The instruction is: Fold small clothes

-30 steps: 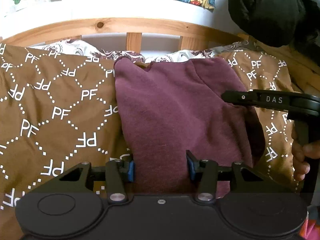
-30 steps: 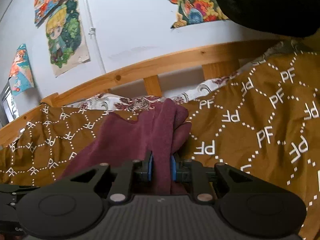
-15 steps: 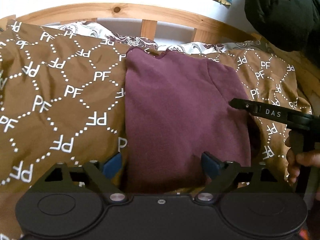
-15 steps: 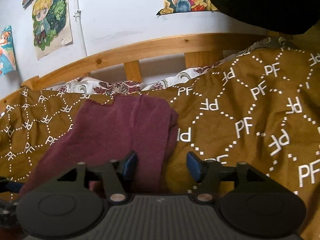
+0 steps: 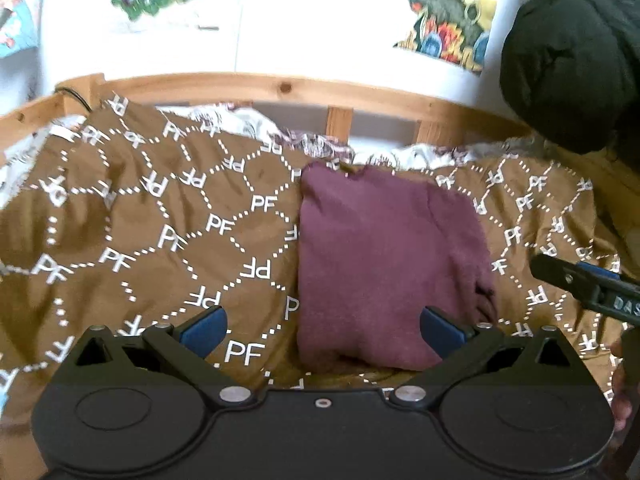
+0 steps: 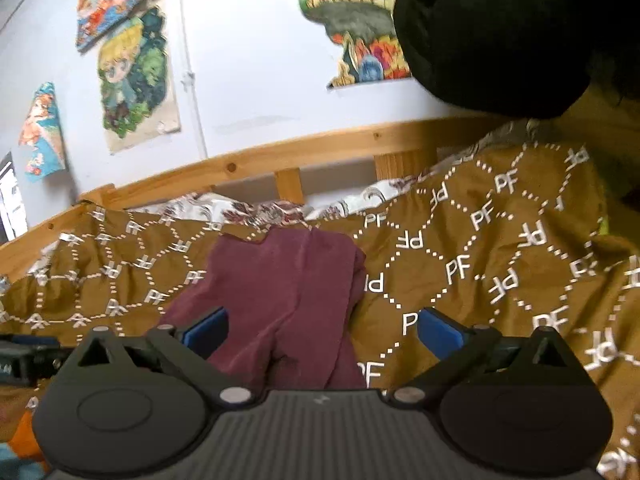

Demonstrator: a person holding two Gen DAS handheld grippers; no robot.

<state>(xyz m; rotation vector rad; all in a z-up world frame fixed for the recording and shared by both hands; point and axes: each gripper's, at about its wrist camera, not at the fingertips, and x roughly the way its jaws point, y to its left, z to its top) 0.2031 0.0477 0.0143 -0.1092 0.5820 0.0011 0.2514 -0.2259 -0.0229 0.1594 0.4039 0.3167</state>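
Tools (image 5: 322, 326) (image 6: 322, 326) tilted down — jaws just spread; garment (image 5: 384, 264) free.

Left gripper (image 5: 322, 326): matte black housing, two round raised discs on top, silver screw heads at the linkage pivots, triangular cut-outs in the arms, blue pads (image 5: 202, 328). Right gripper (image 6: 322, 328): same build, ribbed grey centre panel; seen from the left wrist view, white "DAS" lettering on its side.
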